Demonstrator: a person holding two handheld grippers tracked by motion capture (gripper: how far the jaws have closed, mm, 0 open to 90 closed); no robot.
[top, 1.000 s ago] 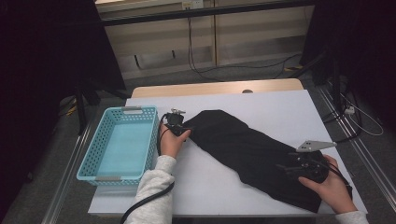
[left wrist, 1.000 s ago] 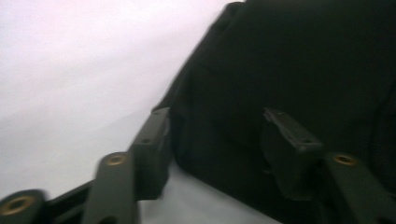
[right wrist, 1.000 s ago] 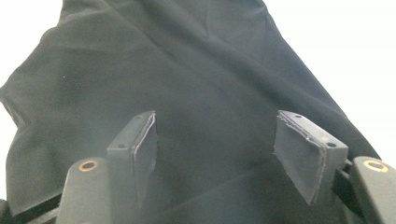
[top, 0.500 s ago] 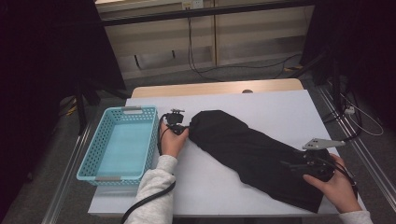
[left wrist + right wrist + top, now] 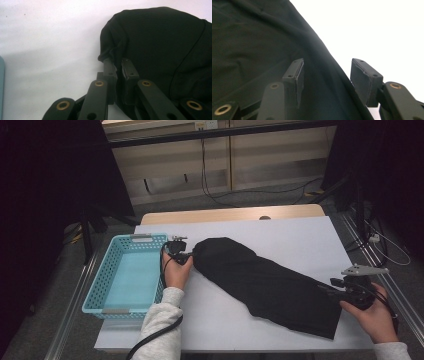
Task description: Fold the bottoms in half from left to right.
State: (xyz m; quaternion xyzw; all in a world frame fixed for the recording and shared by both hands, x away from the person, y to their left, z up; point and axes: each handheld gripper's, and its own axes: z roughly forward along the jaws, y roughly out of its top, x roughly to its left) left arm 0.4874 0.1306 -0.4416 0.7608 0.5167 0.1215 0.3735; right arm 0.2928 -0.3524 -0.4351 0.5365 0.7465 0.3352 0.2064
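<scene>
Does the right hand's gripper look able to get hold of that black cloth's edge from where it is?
Probably yes. The right gripper has just been closing, and its fingers straddle the black cloth edge without pressing yet. Nothing lies between.

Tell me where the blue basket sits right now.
In the high view, the blue basket sits at the table's left edge, just left of the left gripper and the black cloth.

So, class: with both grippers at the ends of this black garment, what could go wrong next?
1. The left gripper pinches only a thin fold of the black garment; it may slip out when lifted.
2. The right gripper, jaws just closing, straddles the garment's edge without pressing it yet and might miss it.
</scene>
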